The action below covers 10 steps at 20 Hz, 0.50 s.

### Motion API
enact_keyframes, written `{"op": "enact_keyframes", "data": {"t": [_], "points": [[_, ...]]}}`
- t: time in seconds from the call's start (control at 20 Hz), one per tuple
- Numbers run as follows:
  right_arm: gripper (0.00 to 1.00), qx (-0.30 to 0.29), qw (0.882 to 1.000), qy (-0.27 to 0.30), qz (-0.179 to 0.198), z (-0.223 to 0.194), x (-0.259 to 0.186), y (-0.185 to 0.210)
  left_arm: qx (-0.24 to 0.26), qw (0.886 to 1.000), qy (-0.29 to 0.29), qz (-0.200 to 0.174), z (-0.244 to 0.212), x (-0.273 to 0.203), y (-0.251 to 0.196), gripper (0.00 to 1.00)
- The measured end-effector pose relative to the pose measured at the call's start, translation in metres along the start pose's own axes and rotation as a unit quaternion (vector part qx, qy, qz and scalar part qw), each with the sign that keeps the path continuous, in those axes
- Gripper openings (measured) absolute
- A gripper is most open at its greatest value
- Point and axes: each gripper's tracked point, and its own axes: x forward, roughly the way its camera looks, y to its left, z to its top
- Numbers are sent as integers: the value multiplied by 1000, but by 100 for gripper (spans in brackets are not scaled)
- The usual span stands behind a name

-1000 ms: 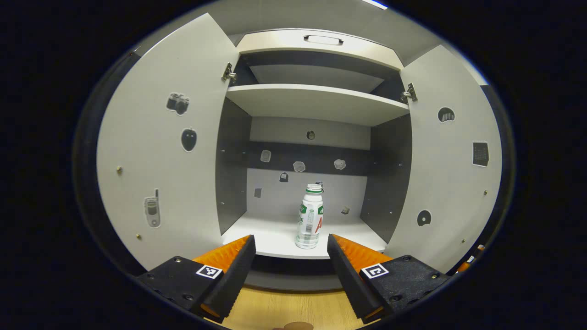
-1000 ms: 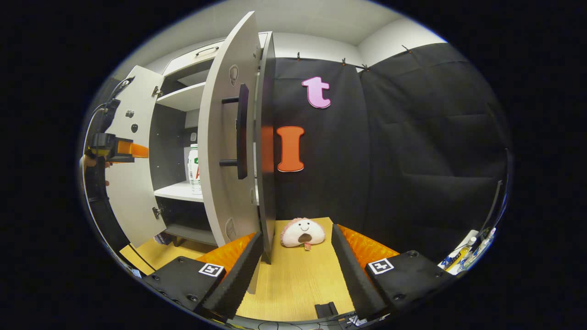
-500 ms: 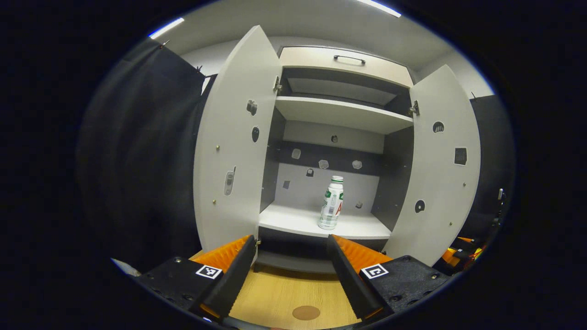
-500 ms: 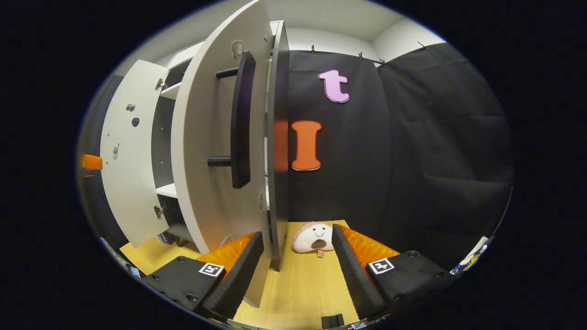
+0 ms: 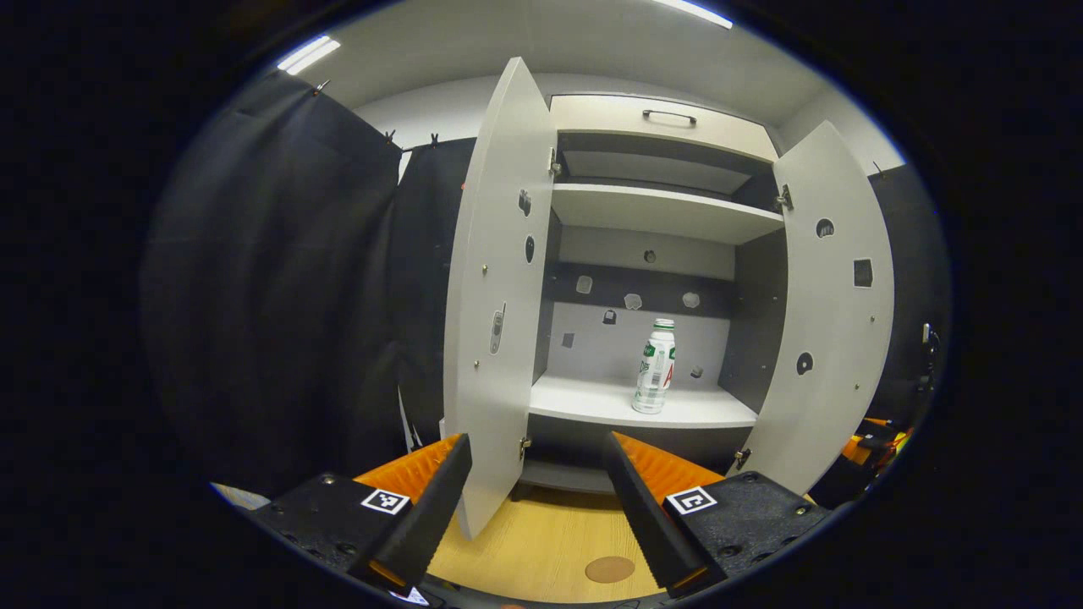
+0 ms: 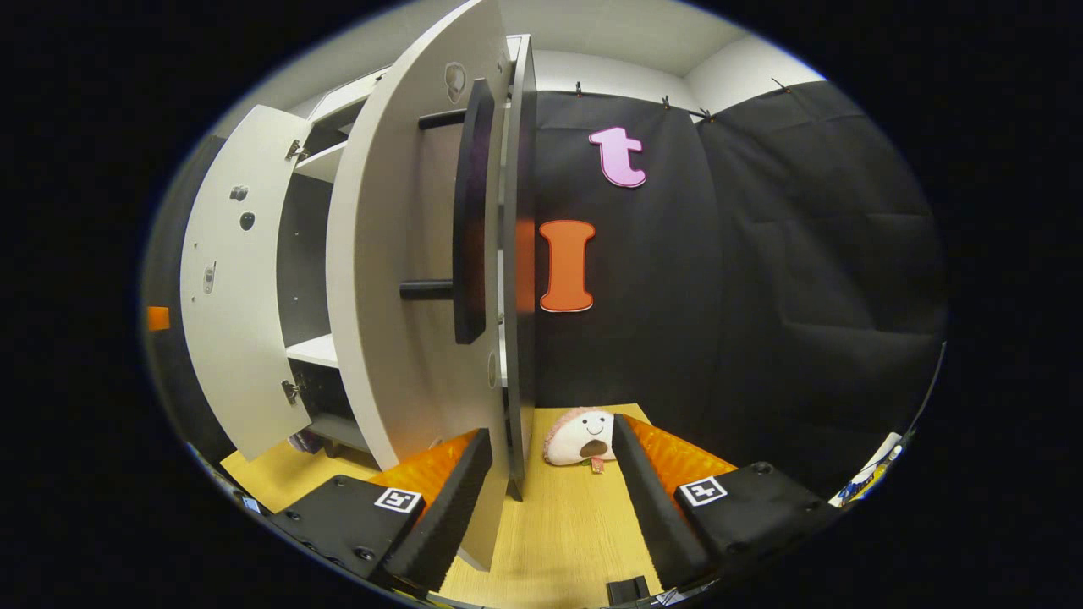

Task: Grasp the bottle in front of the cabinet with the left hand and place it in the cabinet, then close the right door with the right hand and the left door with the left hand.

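— Left gripper (image 5: 535, 491) is spread wide with nothing between its fingers, out in front of the cabinet (image 5: 664, 199). Where's the bottle?

— Bottle (image 5: 655, 366) stands upright on the cabinet's lower shelf (image 5: 592, 402), toward the right side. So the placing looks done, and both doors are wide open.

— And the right gripper (image 6: 550, 499)?

— Also wide open, holding nothing. It sits low at the outer face of the right door (image 6: 389, 279), whose free edge falls between its fingers. I can't tell if a finger touches it. The dark handle (image 6: 468, 211) is higher up on that door.

— So closing the right door is the step in hand?

— I'd judge so. Next it needs a push on that outer face, swinging it toward the cabinet. Then the left door (image 5: 499, 313), which hangs just ahead of the left gripper, gets the same.

— Anything in the way?

— A plush toy (image 6: 579, 436) lies on the desk (image 6: 558, 541) beyond the right door, outside its swing, I think.
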Motion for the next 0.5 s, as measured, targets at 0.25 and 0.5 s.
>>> {"op": "enact_keyframes", "data": {"t": [0.25,0.5], "points": [[94,11,999,-4,41,0,3,63,1,999,5,-32,0,4,4,95],[94,22,998,-16,61,1,21,120,6,998,-3,-56,9,12,17,95]]}}
